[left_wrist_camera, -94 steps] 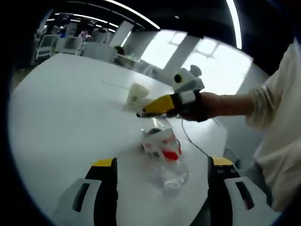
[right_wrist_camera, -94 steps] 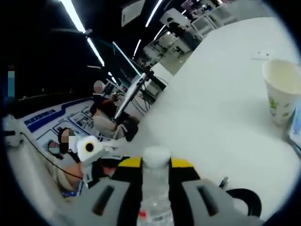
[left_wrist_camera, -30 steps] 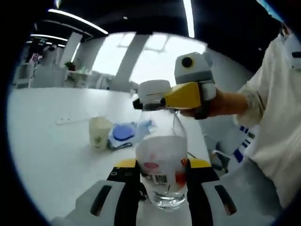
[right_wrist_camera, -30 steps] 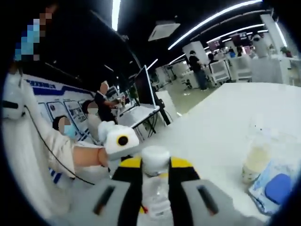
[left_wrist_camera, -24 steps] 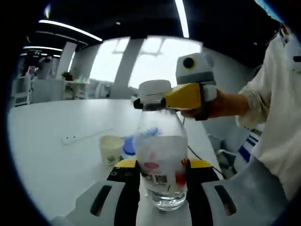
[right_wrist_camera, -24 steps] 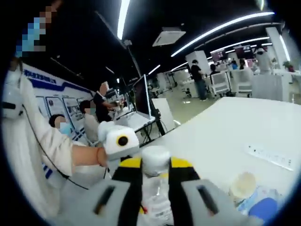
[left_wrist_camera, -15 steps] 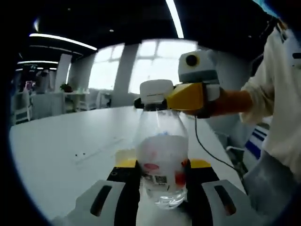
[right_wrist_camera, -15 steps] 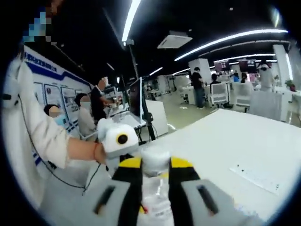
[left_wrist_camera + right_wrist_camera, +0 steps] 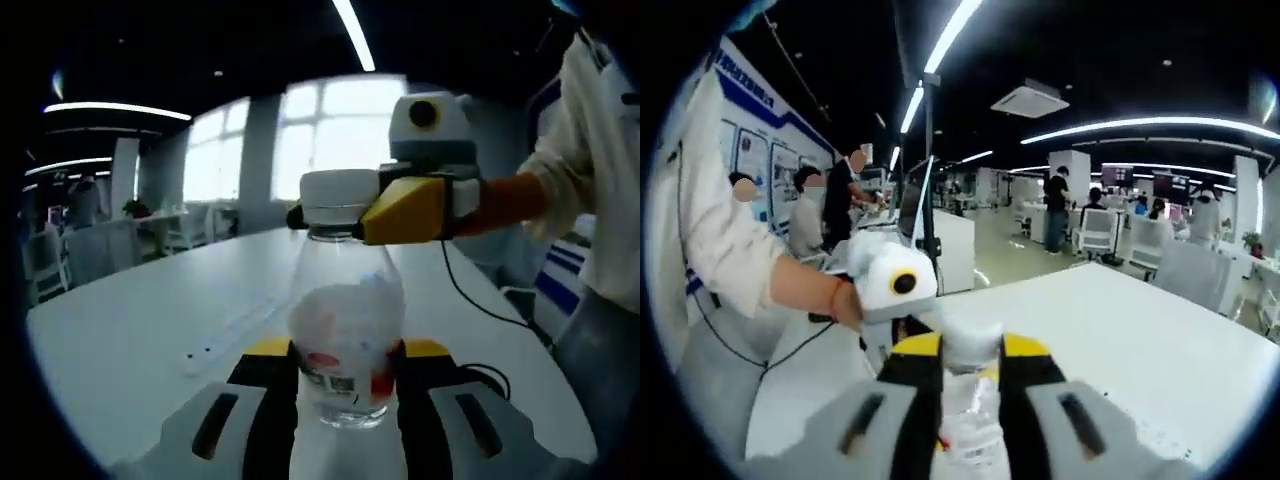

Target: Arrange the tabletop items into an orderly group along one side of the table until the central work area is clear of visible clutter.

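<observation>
The white table (image 9: 130, 330) fills the lower left of the left gripper view, a power strip (image 9: 232, 327) lying on it left of centre. At the middle, a clear plastic bottle (image 9: 345, 330) stands upright, held at its body by the left gripper (image 9: 345, 385), jaws closed against its sides. The right gripper (image 9: 335, 212), coming in from the upper right, clamps the white cap (image 9: 338, 197). This looks like the carrying step; next the bottle needs setting down at the table's side.
</observation>
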A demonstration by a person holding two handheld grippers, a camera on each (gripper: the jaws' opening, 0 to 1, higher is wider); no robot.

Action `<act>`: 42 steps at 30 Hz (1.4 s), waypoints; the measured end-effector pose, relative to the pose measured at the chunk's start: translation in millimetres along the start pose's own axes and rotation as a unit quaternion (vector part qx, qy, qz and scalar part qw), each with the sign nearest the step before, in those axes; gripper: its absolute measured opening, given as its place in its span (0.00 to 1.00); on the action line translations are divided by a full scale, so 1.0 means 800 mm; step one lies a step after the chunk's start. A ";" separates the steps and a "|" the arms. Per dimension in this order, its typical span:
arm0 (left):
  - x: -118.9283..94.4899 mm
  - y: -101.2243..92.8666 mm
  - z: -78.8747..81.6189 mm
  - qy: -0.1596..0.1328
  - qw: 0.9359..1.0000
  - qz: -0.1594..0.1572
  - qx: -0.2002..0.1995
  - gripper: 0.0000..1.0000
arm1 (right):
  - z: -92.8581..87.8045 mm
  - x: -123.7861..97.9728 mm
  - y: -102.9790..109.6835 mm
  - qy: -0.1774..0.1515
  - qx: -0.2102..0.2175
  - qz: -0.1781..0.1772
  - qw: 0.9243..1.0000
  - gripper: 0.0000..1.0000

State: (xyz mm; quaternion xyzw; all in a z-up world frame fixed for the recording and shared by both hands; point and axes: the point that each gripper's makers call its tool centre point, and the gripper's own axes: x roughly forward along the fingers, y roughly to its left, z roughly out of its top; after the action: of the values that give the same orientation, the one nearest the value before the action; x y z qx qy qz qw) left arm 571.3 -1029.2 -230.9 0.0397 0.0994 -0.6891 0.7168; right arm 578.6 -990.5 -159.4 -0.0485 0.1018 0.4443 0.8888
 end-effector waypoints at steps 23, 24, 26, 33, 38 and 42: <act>0.026 0.037 -0.047 0.017 0.999 0.000 0.036 0.34 | -0.052 0.017 -0.031 0.041 -0.051 -0.014 0.998 0.17; 0.027 0.037 -0.047 0.017 0.999 0.000 0.036 0.34 | -0.053 0.018 -0.032 0.042 -0.050 -0.014 0.998 0.17; 0.028 0.039 -0.050 0.019 0.999 0.000 0.036 0.34 | -0.056 0.018 -0.034 0.045 -0.049 -0.016 0.998 0.17; 0.033 0.039 -0.056 0.020 0.999 -0.002 0.035 0.35 | -0.066 0.014 -0.037 0.047 -0.043 -0.017 0.998 0.17; 0.035 0.037 -0.055 0.021 0.999 -0.004 0.033 0.35 | -0.066 0.012 -0.039 0.046 -0.043 -0.019 0.998 0.17; 0.036 0.036 -0.055 0.021 0.999 -0.005 0.024 0.36 | -0.066 0.010 -0.039 0.044 -0.044 -0.020 0.998 0.17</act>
State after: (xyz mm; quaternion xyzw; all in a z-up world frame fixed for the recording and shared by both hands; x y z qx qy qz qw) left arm 597.3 -1047.6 -282.2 0.0707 0.0981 -0.6938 0.7100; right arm 601.1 -1012.2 -212.6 -0.1090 0.1206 0.4278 0.8891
